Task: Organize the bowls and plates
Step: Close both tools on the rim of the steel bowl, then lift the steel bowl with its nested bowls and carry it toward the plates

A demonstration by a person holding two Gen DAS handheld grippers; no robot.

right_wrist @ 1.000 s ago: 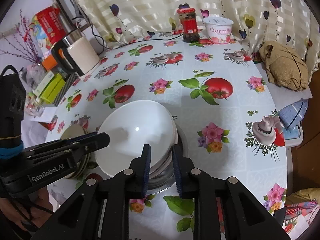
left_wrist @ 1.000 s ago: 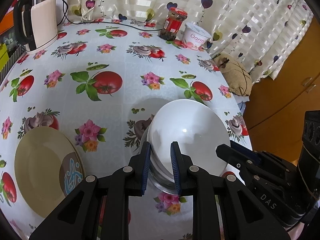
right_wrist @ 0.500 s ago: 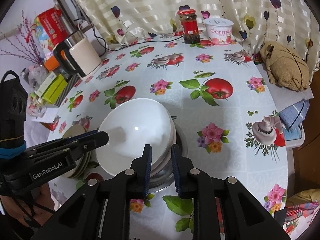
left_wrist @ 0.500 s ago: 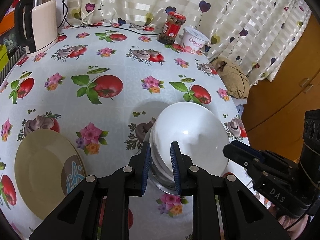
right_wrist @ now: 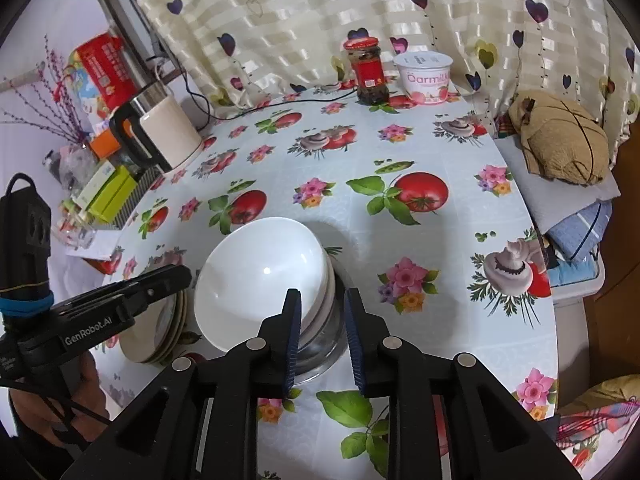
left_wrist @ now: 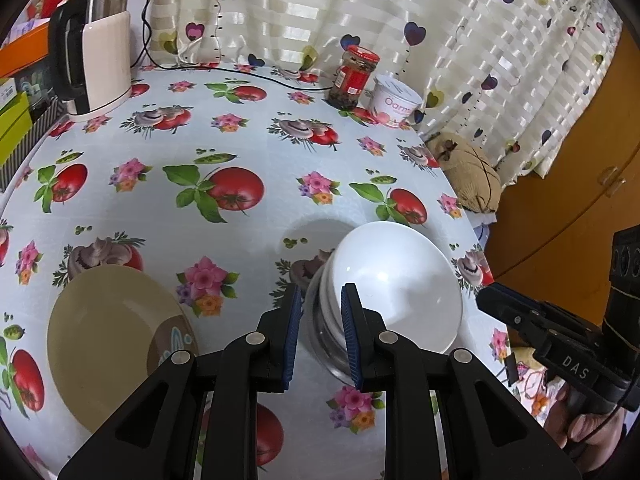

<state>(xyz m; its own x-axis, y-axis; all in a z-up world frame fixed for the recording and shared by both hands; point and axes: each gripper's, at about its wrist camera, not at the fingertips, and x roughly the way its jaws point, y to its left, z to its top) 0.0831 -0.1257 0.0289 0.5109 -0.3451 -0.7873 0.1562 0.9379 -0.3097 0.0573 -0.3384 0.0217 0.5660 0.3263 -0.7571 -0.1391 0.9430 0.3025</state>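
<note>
White bowl (left_wrist: 396, 292), lower centre of frame, sits nested on the bowl stack (right_wrist: 324, 312) on the desk (left_wrist: 248, 152). We judge the stacking just done. Right gripper (right_wrist: 322, 336): fingers opening, narrow, around the stack's rim. Left gripper (left_wrist: 320, 332): narrow gap, gripping nothing. Next, we back off, perhaps towards the beige plate (left_wrist: 108, 336). Readable: "GenRobot.AI", "DAS".

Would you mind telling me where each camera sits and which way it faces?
Left wrist: rides the left claw, looking down over the white bowl stack with the beige plate to its left; the right claw and a hand show at right.
Right wrist: rides the right claw, facing the same stack; its jaws are opening, nothing gripped; the left claw shows at left.
Shared: bowls, kettle, red-lidded jar, yoghurt tub.
</note>
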